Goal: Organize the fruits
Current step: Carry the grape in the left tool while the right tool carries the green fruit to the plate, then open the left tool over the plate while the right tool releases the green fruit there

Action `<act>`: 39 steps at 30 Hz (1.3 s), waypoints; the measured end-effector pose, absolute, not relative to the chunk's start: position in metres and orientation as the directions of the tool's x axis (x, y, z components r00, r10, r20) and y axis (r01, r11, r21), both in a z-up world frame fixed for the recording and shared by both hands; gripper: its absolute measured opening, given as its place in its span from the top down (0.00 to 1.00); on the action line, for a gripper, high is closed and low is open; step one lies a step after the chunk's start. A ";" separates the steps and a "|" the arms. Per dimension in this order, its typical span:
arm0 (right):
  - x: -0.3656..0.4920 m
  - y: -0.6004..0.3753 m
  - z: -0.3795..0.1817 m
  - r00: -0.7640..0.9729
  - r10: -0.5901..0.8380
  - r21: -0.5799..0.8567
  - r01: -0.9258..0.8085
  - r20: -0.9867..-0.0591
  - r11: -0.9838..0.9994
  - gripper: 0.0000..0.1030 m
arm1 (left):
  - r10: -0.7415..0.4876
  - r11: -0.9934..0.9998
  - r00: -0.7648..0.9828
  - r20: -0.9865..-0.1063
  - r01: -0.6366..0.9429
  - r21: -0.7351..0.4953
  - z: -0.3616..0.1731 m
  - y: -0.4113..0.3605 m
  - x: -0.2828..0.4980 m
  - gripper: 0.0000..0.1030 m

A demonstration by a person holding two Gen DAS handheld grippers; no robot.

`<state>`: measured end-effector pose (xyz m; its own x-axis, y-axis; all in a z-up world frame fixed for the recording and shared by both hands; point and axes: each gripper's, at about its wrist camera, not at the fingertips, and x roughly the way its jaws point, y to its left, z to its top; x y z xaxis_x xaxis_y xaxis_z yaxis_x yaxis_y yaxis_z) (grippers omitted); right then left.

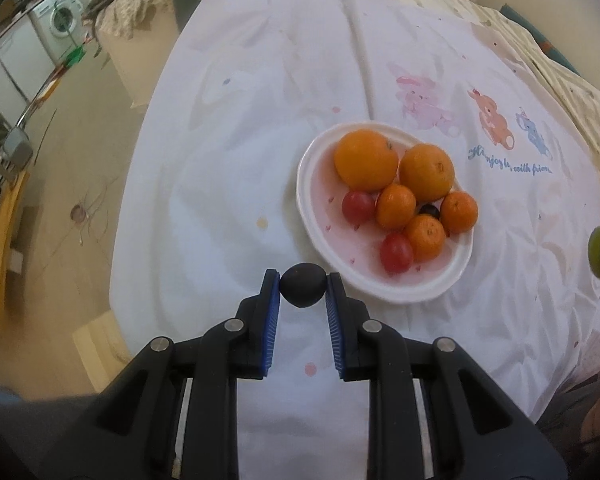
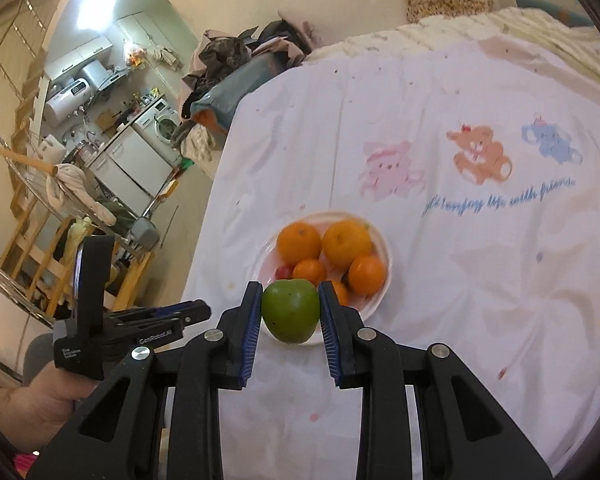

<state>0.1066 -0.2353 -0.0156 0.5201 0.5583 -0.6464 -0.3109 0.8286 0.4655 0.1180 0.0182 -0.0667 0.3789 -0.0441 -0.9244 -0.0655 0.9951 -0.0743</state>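
White cloth [image 1: 260, 128] printed with cartoon animals covers the bed in the left wrist view, and a white plate [image 1: 312, 196] sits on it, nearer the cloth's left edge than its right. The plate holds 2 large oranges [image 1: 366, 159], 3 small mandarins [image 1: 396, 206], 2 cherry tomatoes [image 1: 397, 253] and a dark berry [image 1: 429, 211] wedged among the mandarins. The left gripper [image 1: 302, 286] is clenched on a dark round fruit [image 1: 302, 285] – both blue pads press its sides – just off the plate's near-left rim and above the cloth. At the far right edge of this view a green fruit shows (only a sliver, between black parts).

From the right wrist view, the right gripper [image 2: 290, 311] is clamped on a green fruit [image 2: 290, 310], apple-like, with a blue pad tight against each side. It hangs over the near rim of the plate [image 2: 382, 240], hiding part of it. Oranges [image 2: 299, 242] and mandarins [image 2: 367, 274] fill the plate behind it, with 1 cherry tomato [image 2: 285, 271] peeking at the left. Low on the left, a hand [image 2: 40, 404] holds the left gripper [image 2: 204, 310] – its fingertips are closed together from this angle, beside the cloth's [image 2: 480, 300] left edge.
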 end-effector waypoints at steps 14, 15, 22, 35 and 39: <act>0.154 -0.230 -0.060 0.463 0.565 0.497 -0.271 -0.683 0.824 0.71 | -0.124 0.991 0.316 -0.941 0.084 -0.103 -0.095 -0.008 0.165 0.81; 0.155 -0.228 -0.064 0.452 0.565 0.497 -0.272 -0.690 0.824 0.71 | -0.124 0.991 0.313 -0.941 0.090 -0.101 -0.097 -0.011 0.166 0.81; 0.165 -0.212 -0.085 0.399 0.562 0.481 -0.292 -0.724 0.827 0.71 | -0.133 0.990 0.285 -0.949 0.074 -0.117 -0.109 -0.017 0.175 0.80; 0.177 -0.194 -0.120 0.318 0.538 0.471 -0.266 -0.781 0.841 0.71 | -0.149 0.989 0.249 -0.957 0.059 -0.139 -0.116 -0.019 0.178 0.73; 0.178 -0.189 -0.129 0.296 0.529 0.465 -0.262 -0.796 0.846 0.71 | -0.145 0.989 0.275 -0.950 0.044 -0.139 -0.109 -0.017 0.176 0.26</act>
